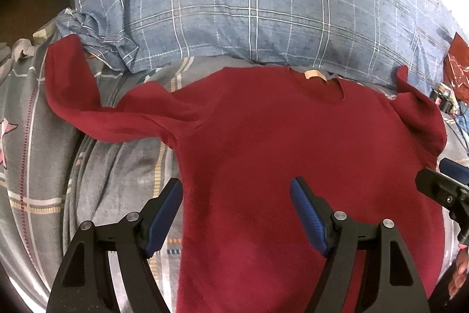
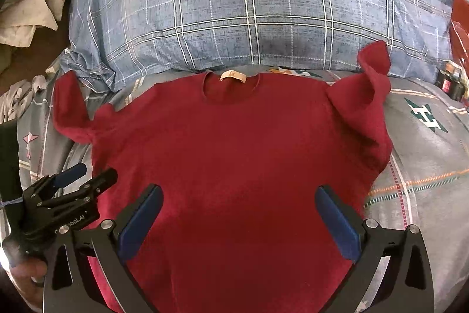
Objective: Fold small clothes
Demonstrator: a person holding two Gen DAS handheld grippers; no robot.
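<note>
Both tools hang released: the left tool (image 1: 236, 213) and right tool (image 2: 239, 214), jaws spread wide, grasping nothing, above the lower body of the dark red long-sleeved knit sweater (image 2: 234, 154). It lies flat, front up, on the grey patterned bed cover (image 2: 425, 166), neck at 12 o'clock touching the blue plaid pillow (image 2: 263, 5). A good first fold probably means pinching each sleeve near its cuff. The pillow crowds 12 o'clock; bedding at 3 and 9 o'clock gives room.
</note>
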